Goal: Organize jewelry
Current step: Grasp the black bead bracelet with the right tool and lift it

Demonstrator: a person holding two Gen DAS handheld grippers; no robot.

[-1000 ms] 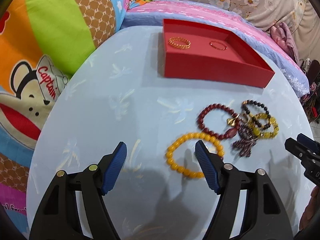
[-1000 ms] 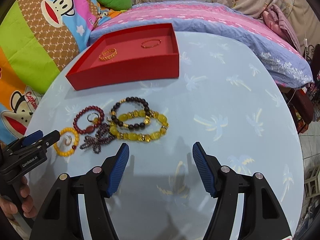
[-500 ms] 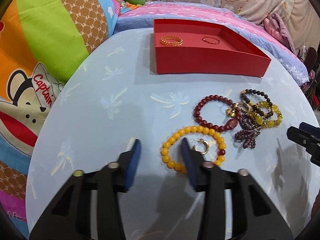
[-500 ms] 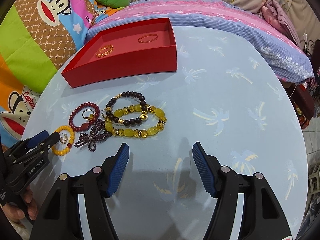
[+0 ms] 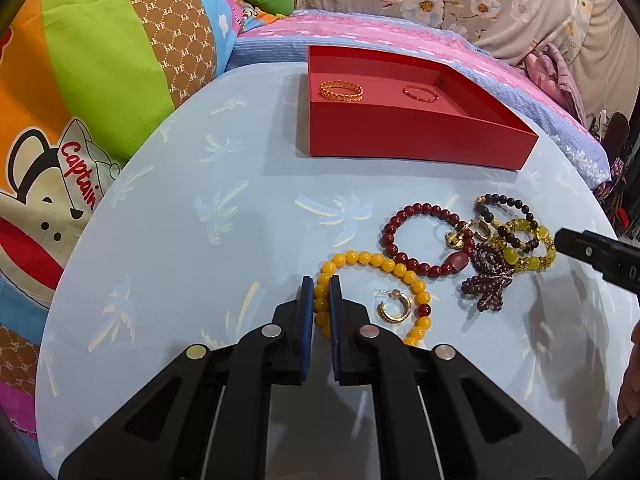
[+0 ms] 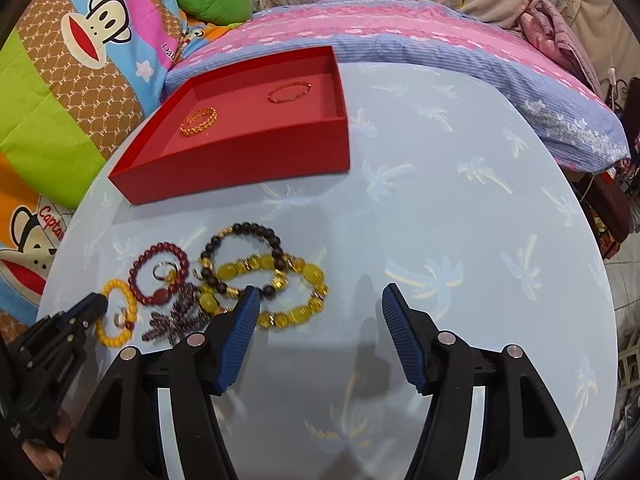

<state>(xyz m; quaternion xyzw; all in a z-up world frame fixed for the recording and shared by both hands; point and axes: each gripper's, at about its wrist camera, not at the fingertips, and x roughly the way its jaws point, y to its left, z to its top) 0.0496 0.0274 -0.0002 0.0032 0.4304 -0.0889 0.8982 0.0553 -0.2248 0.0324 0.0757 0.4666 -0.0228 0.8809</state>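
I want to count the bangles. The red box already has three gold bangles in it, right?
Not quite. The red box holds two gold bangles, not three: a chain-patterned one and a thin one. Both wrist views show this; the beaded bracelets lie on the table.

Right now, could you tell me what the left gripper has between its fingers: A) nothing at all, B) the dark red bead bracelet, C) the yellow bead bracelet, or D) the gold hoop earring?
C: the left gripper has just closed on the near side of the yellow bead bracelet, whose beads sit between its blue pads.
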